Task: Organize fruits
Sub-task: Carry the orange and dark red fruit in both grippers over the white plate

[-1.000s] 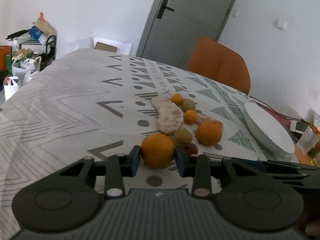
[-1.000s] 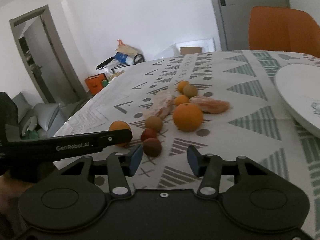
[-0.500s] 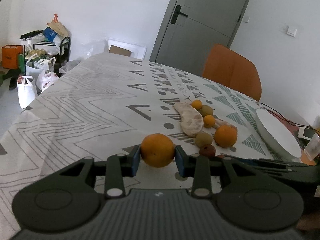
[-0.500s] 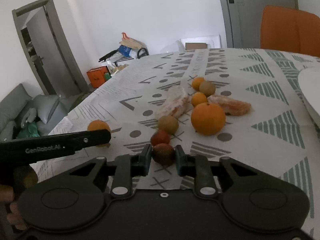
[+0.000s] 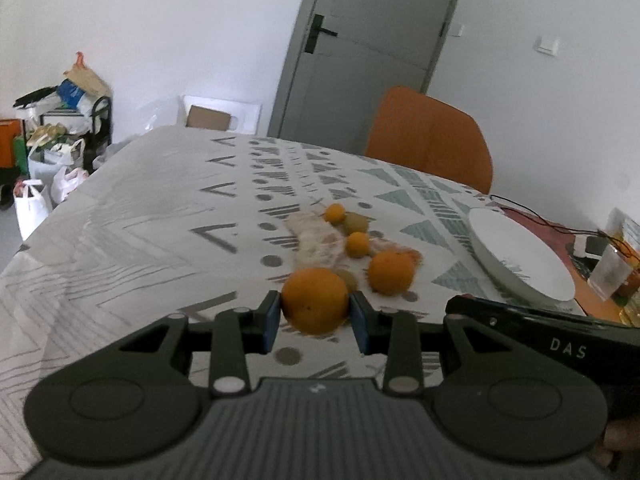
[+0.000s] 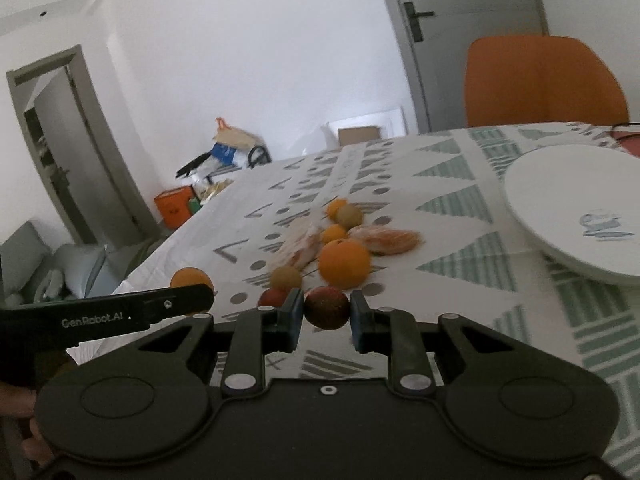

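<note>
Left gripper [image 5: 315,316] clamped on a large orange [image 5: 315,300], blue pads touching it at 3 and 9 o'clock. The orange is round with matte, pitted skin, and sits between the fingertips above the tablecloth [image 5: 132,232].

Right gripper [image 6: 326,316] clamped on a dark red round fruit [image 6: 327,306], speckled skin, smaller than the orange; pads against both sides.

Rest of the fruit pile lies on the cloth at 12 o'clock from both grippers:
- second orange [image 6: 344,263], smooth and round, just beyond the right gripper's fruit
- brown fuzzy-looking ball [image 6: 285,278] and a red fruit [image 6: 273,298] at about 11 o'clock, the red one just beside the left finger
- two small oranges [image 6: 334,234] and another brown round fruit [image 6: 349,216] farther back
- peeled citrus segments [image 6: 386,240], pale orange, crescent-shaped, and a pale flat peeled piece [image 6: 300,249], motion-blurred

White plate [image 6: 560,192], smooth and round with a small printed mark, at 2 o'clock from the right gripper, well apart from the pile. Cloth is white with grey and green geometric print, soft, slightly creased. Orange chair [image 6: 544,80] behind the table.
</note>
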`<state>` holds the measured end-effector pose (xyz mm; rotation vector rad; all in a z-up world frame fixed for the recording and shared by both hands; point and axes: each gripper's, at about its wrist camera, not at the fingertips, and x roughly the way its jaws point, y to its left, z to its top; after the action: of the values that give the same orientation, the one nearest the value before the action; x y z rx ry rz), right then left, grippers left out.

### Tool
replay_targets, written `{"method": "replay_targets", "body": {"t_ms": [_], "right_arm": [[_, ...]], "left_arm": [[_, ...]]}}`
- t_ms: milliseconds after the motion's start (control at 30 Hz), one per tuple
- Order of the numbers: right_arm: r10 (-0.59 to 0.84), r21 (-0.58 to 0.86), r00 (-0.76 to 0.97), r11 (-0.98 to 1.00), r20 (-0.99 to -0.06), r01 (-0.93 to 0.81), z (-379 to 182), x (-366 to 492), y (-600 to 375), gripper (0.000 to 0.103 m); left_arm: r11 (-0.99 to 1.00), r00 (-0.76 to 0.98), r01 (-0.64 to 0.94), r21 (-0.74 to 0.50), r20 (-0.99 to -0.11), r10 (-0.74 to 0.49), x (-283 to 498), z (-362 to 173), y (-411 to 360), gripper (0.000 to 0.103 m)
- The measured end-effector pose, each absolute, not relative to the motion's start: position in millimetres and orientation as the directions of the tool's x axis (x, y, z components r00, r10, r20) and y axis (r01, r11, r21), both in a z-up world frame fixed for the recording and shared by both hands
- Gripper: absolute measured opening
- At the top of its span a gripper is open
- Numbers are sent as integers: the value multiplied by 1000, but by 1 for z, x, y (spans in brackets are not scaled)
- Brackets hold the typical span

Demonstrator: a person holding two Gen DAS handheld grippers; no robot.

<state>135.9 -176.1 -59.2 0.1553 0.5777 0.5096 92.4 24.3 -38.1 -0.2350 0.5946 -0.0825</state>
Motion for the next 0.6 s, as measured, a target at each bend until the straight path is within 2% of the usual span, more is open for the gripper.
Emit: {"method": "replay_targets", "body": {"t_ms": [600], "right_arm": [[432,306,816,894,-383,-329,-42,123,-233,23]], "left_arm": [[985,840,97,-139,-519,-156,98,-16,-38,36]]}}
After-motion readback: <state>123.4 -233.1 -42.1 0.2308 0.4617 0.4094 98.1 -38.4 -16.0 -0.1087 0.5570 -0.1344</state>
